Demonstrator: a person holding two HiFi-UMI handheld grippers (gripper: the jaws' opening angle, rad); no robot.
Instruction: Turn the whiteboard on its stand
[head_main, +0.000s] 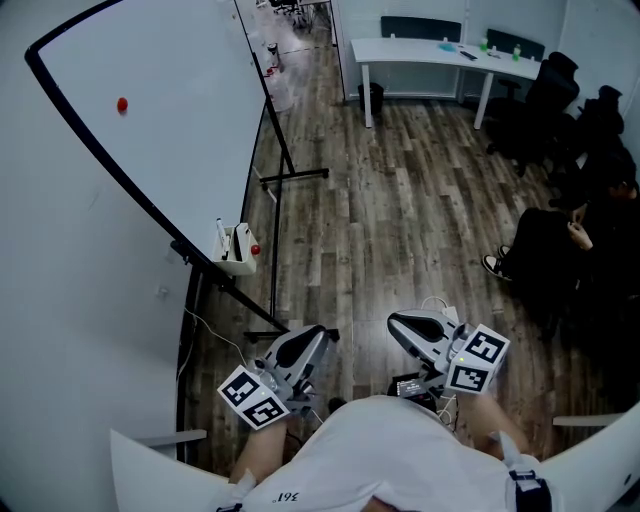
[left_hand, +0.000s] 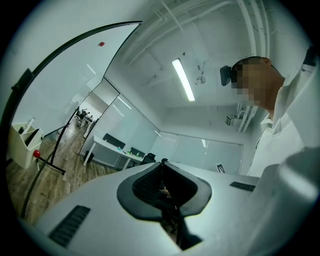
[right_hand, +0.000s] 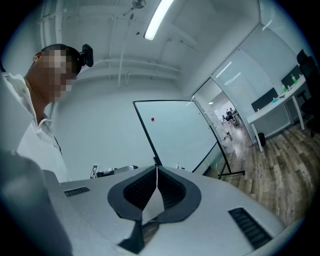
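So the whiteboard (head_main: 150, 110) fills the upper left of the head view, well apart from the left gripper (head_main: 322, 338) and right gripper (head_main: 398, 322) down at bottom centre; both have their jaws pressed together on nothing. Board's plain white in a black frame, tilted on its black stand (head_main: 285, 175); one red magnet (head_main: 122, 104) on it, small tray (head_main: 238, 250) at its lower edge.

Head view: above jaws, steeply down. Gripper views: close behind own jaws, facing along them; whiteboard (head_main: 150, 130) beyond jaws shared (all three views).
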